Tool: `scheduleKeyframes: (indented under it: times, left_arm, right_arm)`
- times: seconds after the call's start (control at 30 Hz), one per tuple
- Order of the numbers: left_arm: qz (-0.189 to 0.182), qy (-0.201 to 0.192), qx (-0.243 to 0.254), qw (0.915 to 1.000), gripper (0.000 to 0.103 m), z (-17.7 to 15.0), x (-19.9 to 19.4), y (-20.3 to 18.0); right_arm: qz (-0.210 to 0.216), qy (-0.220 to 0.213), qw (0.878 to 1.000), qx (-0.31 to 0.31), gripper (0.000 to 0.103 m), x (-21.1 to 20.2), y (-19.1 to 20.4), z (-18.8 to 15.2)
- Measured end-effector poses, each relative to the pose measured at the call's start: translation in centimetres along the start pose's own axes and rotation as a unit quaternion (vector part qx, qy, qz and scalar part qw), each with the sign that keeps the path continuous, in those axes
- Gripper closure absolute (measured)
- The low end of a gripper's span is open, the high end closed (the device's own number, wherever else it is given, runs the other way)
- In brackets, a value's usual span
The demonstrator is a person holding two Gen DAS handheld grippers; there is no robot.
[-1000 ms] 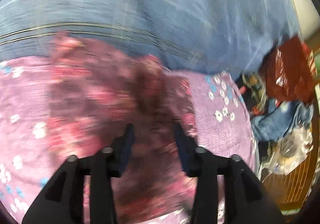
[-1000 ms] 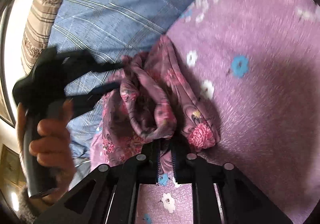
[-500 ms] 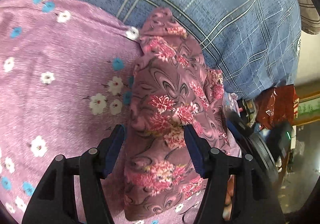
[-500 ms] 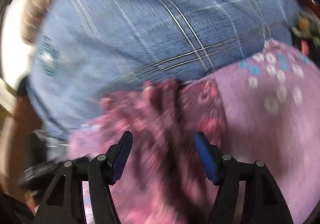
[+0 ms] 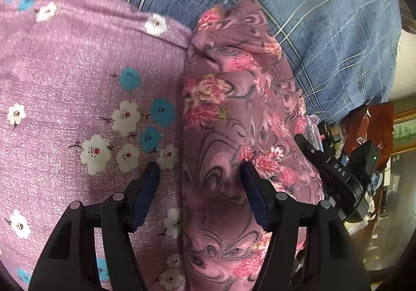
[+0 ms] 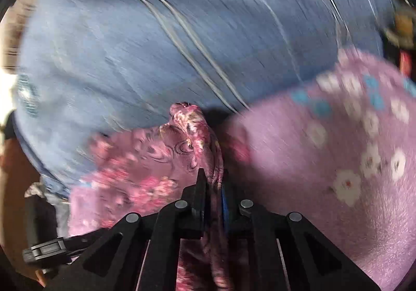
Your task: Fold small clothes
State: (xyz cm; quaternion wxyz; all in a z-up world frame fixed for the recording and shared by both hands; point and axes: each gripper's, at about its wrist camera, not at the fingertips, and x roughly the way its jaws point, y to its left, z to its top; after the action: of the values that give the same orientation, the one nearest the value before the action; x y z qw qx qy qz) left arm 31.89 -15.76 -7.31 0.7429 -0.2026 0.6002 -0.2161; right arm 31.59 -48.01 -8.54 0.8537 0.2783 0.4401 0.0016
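A small mauve garment with pink flowers lies as a long strip on a lilac flowered cloth. My left gripper is open just above it, its right finger touching the garment and its left finger over the lilac cloth. My right gripper is shut on a bunched edge of the same garment, which stands up between its fingers. Part of the right gripper's body shows at the right in the left wrist view.
A blue checked bedsheet lies beyond the lilac cloth and fills the far side of the right wrist view. A heap of clutter with a red bag sits off the bed's right edge. The right wrist view is motion-blurred.
My right gripper was shut on the garment, opened half a second ago, and has now shut on its bunched edge. My left gripper stayed open and moved closer over the garment.
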Motion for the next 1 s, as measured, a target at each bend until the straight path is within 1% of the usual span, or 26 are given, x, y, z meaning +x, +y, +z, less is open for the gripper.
scheduleKeyframes:
  times: [0.07, 0.1, 0.13, 0.17, 0.23, 0.27, 0.3, 0.33, 0.37, 0.4, 0.43, 0.47, 0.5, 0.53, 0.57, 0.63, 0.67, 0.73, 0.77, 0.8, 0.83, 0.87, 0.9, 0.93, 0.97, 1.0]
  left_arm:
    - [-0.005, 0.005, 0.008, 0.9999, 0.039, -0.7, -0.6, -0.4]
    - [-0.016, 0.007, 0.009, 0.9998, 0.039, -1.2, -1.1, -0.3]
    - [-0.026, 0.009, 0.01, 0.9996, 0.039, -1.8, -1.5, -0.3]
    - [-0.044, 0.009, 0.013, 0.9989, 0.039, -2.8, -2.1, -0.4]
    - [-0.064, 0.011, 0.016, 0.9978, 0.039, -4.2, -2.4, -0.5]
    - [-0.073, 0.015, 0.016, 0.9971, 0.039, -5.0, -2.3, -0.5]
    - [-0.073, 0.019, 0.015, 0.9971, 0.039, -5.9, -2.1, -0.6]
    - [-0.066, 0.021, 0.014, 0.9975, 0.041, -6.6, -2.0, -0.7]
    - [-0.067, 0.021, 0.017, 0.9974, 0.041, -7.4, -2.1, -0.8]
    - [-0.065, 0.018, 0.025, 0.9974, 0.041, -8.0, -2.6, -0.6]
    - [-0.054, 0.01, 0.029, 0.9981, 0.043, -8.4, -2.8, -0.8]
    - [-0.026, 0.002, 0.038, 0.9989, 0.048, -8.4, -2.7, -0.8]
    - [-0.004, 0.002, 0.045, 0.999, 0.049, -8.6, -2.3, -0.8]
    - [0.011, 0.01, 0.044, 0.9989, 0.054, -8.6, -1.7, -0.6]
    - [0.015, 0.026, 0.031, 0.9991, 0.057, -8.7, -1.2, -0.2]
    - [-0.001, 0.026, 0.023, 0.9994, 0.059, -9.2, -2.0, -0.2]
    - [-0.008, 0.025, 0.03, 0.9992, 0.059, -9.7, -2.5, -0.4]
    - [0.001, 0.014, 0.05, 0.9986, 0.057, -10.6, -3.5, -0.8]
    - [0.009, 0.011, 0.061, 0.9981, 0.056, -11.0, -3.5, -1.1]
    - [0.023, 0.01, 0.073, 0.9971, 0.055, -11.4, -3.2, -1.5]
    - [0.043, 0.011, 0.083, 0.9956, 0.055, -11.3, -2.6, -2.0]
    - [0.074, 0.014, 0.096, 0.9925, 0.055, -11.6, -1.7, -2.2]
    - [0.079, 0.016, 0.1, 0.9918, 0.055, -11.8, -1.5, -2.1]
    - [0.077, 0.012, 0.1, 0.9919, 0.055, -11.8, -1.6, -2.1]
    - [0.062, 0.013, 0.094, 0.9935, 0.056, -11.6, -2.1, -2.1]
    - [0.043, 0.015, 0.088, 0.9951, 0.056, -11.3, -2.6, -1.9]
  right_arm:
    - [0.013, -0.013, 1.0, 0.013, 0.085, -1.2, -0.9, -0.3]
    - [0.028, -0.023, 0.999, 0.016, 0.085, -2.3, -1.2, -0.6]
    - [0.056, -0.026, 0.998, 0.019, 0.08, -3.4, -1.7, -1.0]
    - [0.078, -0.016, 0.997, 0.021, 0.065, -4.2, -2.0, -1.5]
    - [0.105, 0.001, 0.994, 0.023, 0.042, -4.9, -2.8, -2.9]
    - [0.113, 0.006, 0.993, 0.02, 0.041, -5.1, -2.9, -3.6]
    - [0.124, 0.018, 0.992, 0.01, 0.041, -5.2, -2.9, -4.8]
    - [0.124, 0.031, 0.992, -0.001, 0.049, -4.7, -2.2, -5.5]
    - [0.112, 0.042, 0.993, -0.025, 0.079, -4.9, -1.6, -6.4]
    - [0.095, 0.034, 0.993, -0.06, 0.085, -5.8, -0.6, -7.2]
    - [0.09, 0.006, 0.992, -0.089, 0.087, -7.4, 0.3, -7.7]
    - [0.098, -0.013, 0.99, -0.099, 0.088, -8.4, 0.7, -7.9]
    - [0.107, -0.038, 0.988, -0.104, 0.089, -9.7, 0.7, -8.2]
    - [0.092, -0.047, 0.989, -0.103, 0.089, -9.9, 0.4, -8.2]
    - [0.059, -0.029, 0.993, -0.102, 0.088, -8.8, 0.1, -8.1]
    - [0.017, 0.017, 0.996, -0.088, 0.086, -6.8, -0.8, -8.4]
    - [0.025, 0.016, 0.996, -0.08, 0.081, -7.1, -1.0, -8.8]
    - [0.045, 0.0, 0.997, -0.066, 0.072, -8.7, -1.3, -9.4]
    - [0.057, -0.002, 0.996, -0.064, 0.065, -9.4, -1.6, -9.8]
    - [0.064, -0.007, 0.996, -0.066, 0.065, -9.9, -1.4, -10.4]
    - [0.052, -0.016, 0.996, -0.076, 0.065, -10.2, -1.6, -11.1]
    - [0.025, -0.01, 0.995, -0.094, 0.068, -10.3, -2.0, -11.8]
    - [-0.006, 0.008, 0.994, -0.111, 0.069, -9.4, -1.8, -12.3]
    - [-0.025, 0.03, 0.992, -0.121, 0.069, -8.4, -1.7, -12.7]
    - [-0.024, 0.024, 0.992, -0.122, 0.071, -8.7, -1.7, -12.8]
    - [-0.024, 0.019, 0.992, -0.12, 0.07, -9.3, -1.6, -12.4]
